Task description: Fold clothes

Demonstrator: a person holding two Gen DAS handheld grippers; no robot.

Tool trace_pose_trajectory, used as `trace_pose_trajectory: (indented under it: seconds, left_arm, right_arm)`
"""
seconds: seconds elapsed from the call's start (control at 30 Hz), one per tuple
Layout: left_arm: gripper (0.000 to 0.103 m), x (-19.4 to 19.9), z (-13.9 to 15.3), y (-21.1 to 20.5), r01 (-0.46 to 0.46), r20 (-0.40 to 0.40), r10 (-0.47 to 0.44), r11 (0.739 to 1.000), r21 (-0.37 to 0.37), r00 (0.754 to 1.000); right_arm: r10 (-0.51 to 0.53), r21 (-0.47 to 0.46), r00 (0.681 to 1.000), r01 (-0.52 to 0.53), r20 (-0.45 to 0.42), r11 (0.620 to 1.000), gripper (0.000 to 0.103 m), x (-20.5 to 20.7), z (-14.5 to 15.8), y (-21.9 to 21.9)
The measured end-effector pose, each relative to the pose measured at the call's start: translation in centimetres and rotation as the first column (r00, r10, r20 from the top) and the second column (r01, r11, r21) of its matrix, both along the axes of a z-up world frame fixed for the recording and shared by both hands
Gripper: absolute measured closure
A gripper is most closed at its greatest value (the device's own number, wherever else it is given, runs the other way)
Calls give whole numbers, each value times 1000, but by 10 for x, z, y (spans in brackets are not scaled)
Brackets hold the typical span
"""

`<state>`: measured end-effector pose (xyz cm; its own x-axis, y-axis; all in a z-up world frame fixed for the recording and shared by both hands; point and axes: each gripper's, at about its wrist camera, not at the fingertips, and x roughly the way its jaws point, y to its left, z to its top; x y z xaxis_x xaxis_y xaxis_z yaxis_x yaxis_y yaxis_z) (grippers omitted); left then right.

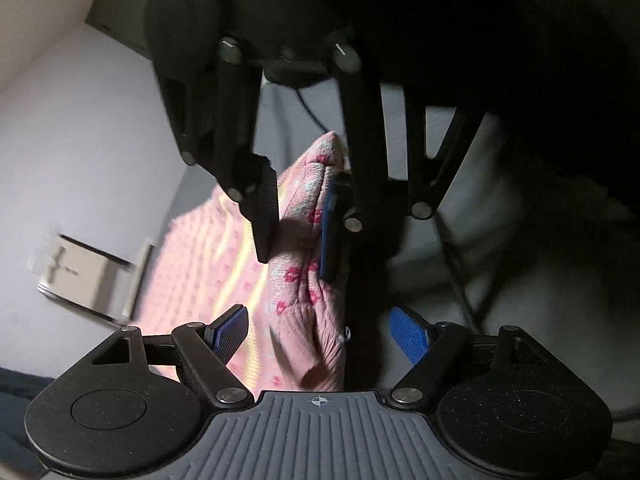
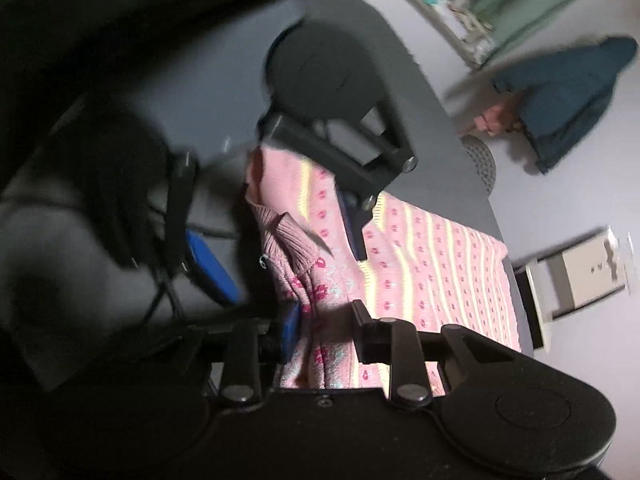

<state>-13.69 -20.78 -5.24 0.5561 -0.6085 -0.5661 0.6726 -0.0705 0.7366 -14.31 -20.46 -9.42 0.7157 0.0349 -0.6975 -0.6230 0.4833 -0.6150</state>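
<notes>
Covering grey table (image 2: 440,92), pink sweater (image 2: 432,264)

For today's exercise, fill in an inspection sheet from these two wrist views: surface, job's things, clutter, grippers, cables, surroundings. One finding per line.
Surface: dark grey table, curved edge, partly covered by the garment.
Job's things: pink knitted sweater with pale stripes and flower dots, bunched at its ribbed cuff.
Clutter: nothing seen on the table.
Grippers: right gripper shut on the sweater's bunched edge; left gripper open, fabric between its blue pads.
Cables: black cable hanging beside the grippers.
Surroundings: pale floor; white box; a person's hand with blue sleeve; shelf, blurred.
</notes>
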Motion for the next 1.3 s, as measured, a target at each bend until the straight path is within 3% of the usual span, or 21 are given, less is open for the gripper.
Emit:
trace_pose_trajectory:
  seconds: [0.07,0.13,0.17,0.2,0.23,0.3,0.33,0.37,0.43,0.57,0.7,0.77,0.83,0.9,0.97,1.03,1.07,1.13,1.3]
  left_arm:
    - [25,1,-2,-6,9,37,-8,1000,-9,999]
    - [27,6,-1,-11,-1,20,2,1000,-22,1000]
    - [34,10,1,-13,-10,1,10,999,-30,1000]
    - [59,13,2,-15,-24,-11,24,999,-37,1000]
    - [74,16,4,-17,-45,-18,44,998,-43,999]
    - [78,20,8,-18,-68,-44,65,996,-57,997]
    - [84,22,11,-18,-76,-58,72,995,-65,996]
    - [85,22,13,-17,-81,-66,76,994,-71,995]
    - [85,21,16,-16,-90,-67,84,992,-85,994]
    - [85,19,28,-16,-133,-100,120,982,-135,988]
    - [85,15,42,-13,-176,-145,149,966,-192,978]
    - [85,13,45,-6,-182,-151,153,963,-200,977]
    - [84,10,43,3,-175,-116,155,966,-193,981]
    - [84,14,37,8,-163,-61,154,971,-177,986]
    - [70,10,25,12,-148,6,151,976,-157,989]
    - [19,6,13,9,-144,78,155,981,-129,985]
    - [12,4,5,9,-142,121,156,983,-117,980]
    - [9,5,-4,8,-161,158,176,982,-103,972]
    - [10,13,-7,7,-190,112,203,975,-118,973]
  right_arm:
    - [-24,31,1000,24,1,999,76,2,8,-5]
    - [-52,62,999,52,1,997,76,4,10,-6]
    - [-66,74,998,65,1,995,76,5,9,-4]
    - [-74,78,997,74,0,994,76,5,8,-4]
    - [-82,83,997,82,-2,993,75,6,8,-5]
    - [-96,94,995,97,-8,991,74,5,7,-3]
    - [-103,98,995,104,-11,990,62,3,7,-1]
    - [-105,85,994,105,-8,991,54,2,5,-1]
    - [-108,57,994,108,-2,992,27,1,1,1]
    - [-86,-28,996,87,38,996,22,-5,-10,11]
    - [-52,-191,983,85,173,978,20,3,-39,26]
    - [-29,-274,971,97,239,957,28,11,-55,28]
    - [-55,-264,967,122,247,957,84,17,-57,24]
    - [-99,-188,964,147,246,971,85,20,-45,19]
    - [-128,-107,960,159,250,981,85,22,-29,12]
    - [-150,-64,958,171,246,983,85,24,-17,7]
    - [-160,-50,957,177,242,983,85,25,-13,5]
    - [-177,-27,956,188,235,982,85,28,-6,1]
    - [-208,15,954,210,215,978,85,37,3,-6]
